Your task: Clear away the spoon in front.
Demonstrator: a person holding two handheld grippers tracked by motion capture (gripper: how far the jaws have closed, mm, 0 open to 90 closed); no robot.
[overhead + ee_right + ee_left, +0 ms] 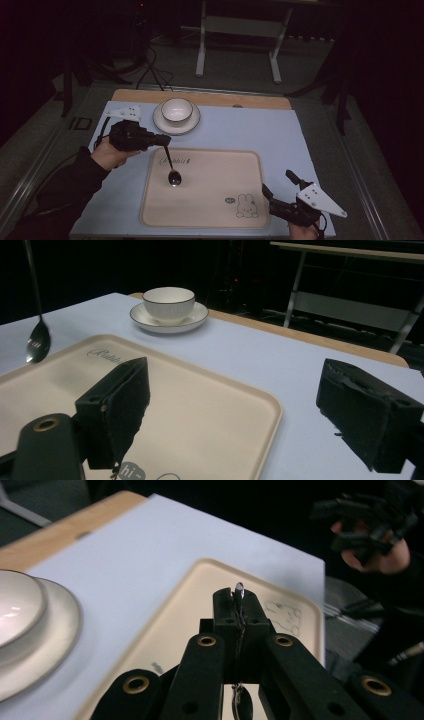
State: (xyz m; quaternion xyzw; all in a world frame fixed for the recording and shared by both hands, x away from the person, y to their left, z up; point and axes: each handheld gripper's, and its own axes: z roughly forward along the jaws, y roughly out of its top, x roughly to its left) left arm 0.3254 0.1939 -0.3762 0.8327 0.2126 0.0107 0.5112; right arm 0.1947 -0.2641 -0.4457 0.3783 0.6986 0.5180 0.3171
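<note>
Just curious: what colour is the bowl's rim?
Dark, on a white bowl; clearest in the right gripper view.

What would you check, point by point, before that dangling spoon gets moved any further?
1. Left gripper clamped on the thin metal spoon's handle: ok.
2. Spoon hangs bowl down above the cream plastic tray: ok; whether it touches the tray, cannot tell.
3. White ceramic bowl sits upright on its white saucer: ok.
4. Bowl looks empty inside: ok.
5. Right gripper, jaws apart, holding nothing, waits at the tray's near right corner, away from the spoon: ok.
</note>
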